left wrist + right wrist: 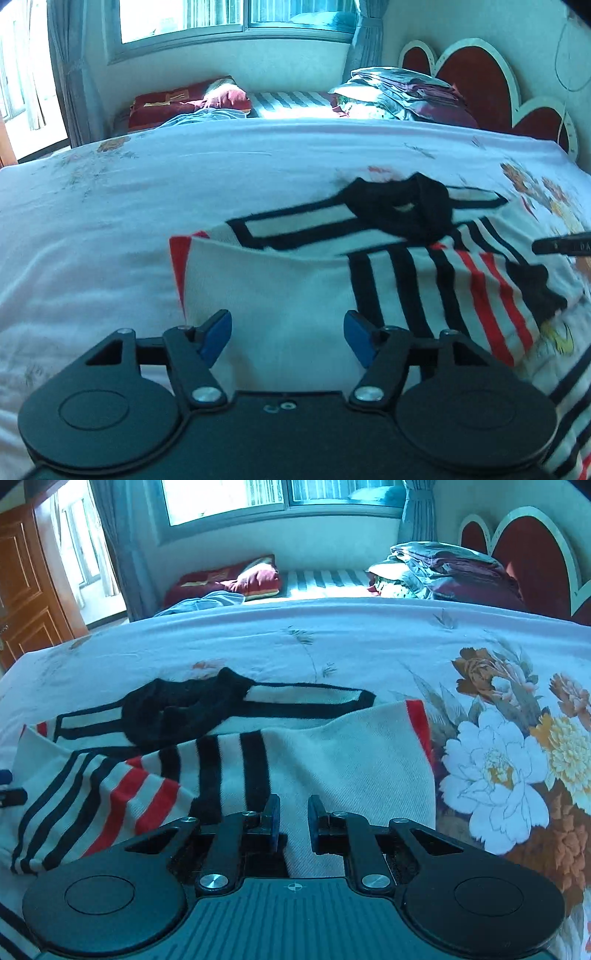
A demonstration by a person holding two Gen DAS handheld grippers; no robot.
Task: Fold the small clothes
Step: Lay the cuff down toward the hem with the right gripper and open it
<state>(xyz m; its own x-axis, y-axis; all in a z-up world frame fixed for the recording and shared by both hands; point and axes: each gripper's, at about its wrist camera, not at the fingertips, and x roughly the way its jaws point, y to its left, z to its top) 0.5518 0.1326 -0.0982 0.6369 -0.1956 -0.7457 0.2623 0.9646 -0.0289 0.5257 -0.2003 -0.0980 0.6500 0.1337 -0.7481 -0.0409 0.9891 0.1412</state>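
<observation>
A small white knit sweater with black and red stripes and a black collar lies on the bed, its sides folded inward. My left gripper is open over its white near-left part, blue pads apart. In the right wrist view the same sweater lies ahead. My right gripper has its jaws narrowly apart with a fold of the white fabric between them at the near edge. The right gripper's tip shows at the right edge of the left wrist view.
The bed has a pale floral sheet. Behind it are dark red pillows, folded bedding, a heart-shaped headboard, a window and curtains. A wooden door stands at far left.
</observation>
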